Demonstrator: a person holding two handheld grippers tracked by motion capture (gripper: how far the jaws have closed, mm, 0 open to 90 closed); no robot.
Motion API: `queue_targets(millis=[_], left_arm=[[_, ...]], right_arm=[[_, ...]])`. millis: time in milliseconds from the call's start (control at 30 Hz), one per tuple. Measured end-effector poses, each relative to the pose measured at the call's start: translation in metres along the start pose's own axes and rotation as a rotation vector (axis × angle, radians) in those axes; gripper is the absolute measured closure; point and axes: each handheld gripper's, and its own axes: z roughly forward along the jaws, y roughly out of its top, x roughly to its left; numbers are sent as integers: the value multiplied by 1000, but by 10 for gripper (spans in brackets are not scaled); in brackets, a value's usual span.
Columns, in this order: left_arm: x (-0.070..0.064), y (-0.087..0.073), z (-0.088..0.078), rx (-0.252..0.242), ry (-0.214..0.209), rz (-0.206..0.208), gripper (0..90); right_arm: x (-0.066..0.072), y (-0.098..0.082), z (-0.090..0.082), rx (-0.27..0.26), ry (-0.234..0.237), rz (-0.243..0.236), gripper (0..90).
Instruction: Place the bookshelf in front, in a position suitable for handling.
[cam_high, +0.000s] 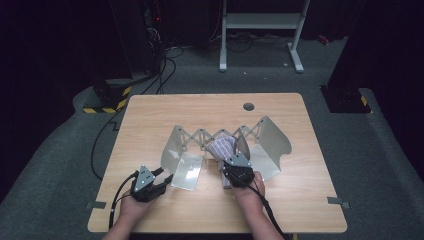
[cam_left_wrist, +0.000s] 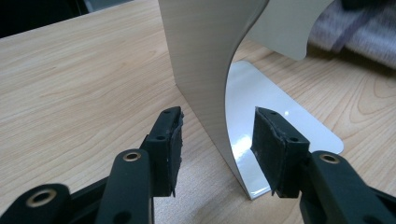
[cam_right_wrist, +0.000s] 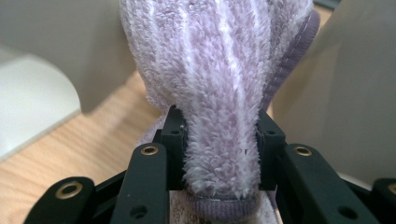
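My right gripper (cam_right_wrist: 219, 140) clamps the striped lilac towel (cam_right_wrist: 219, 70) between the extendable bookend rack's (cam_high: 200, 137) end plates. My left gripper (cam_left_wrist: 217, 149) straddles its left plate (cam_left_wrist: 205, 60), jaws apart, not pressing. No lettering is readable.

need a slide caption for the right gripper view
Right gripper clamps a fluffy lilac striped towel between its black jaws, above the wooden table.
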Motion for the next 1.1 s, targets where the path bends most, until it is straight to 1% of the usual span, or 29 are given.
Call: queue_targets(millis=[33,167,267,367,600,733,867,1033,1100], left_arm=[[0,0,0,0,0,0,524],[0,0,0,0,-2,2,524],[0,0,0,0,-1,2,524],[0,0,0,0,-1,2,524],[0,0,0,0,-1,3,524],[0,0,0,-2,0,2,524],[0,0,0,-3,0,2,524],[0,0,0,-1,-1,2,524],[0,0,0,0,-1,2,524]], right_arm=[[0,-4,2,14,-1,3,651],[0,-11,6,31,1,11,651],[-1,-11,5,27,3,14,651],[-1,-8,3,16,1,12,650],[-4,13,-8,-44,-8,6,651],[-6,28,-19,-92,-15,-7,652],[-8,41,-31,-145,-27,-9,653],[-11,52,-45,-212,-38,6,655],[-10,52,-46,-218,-37,7,656]])
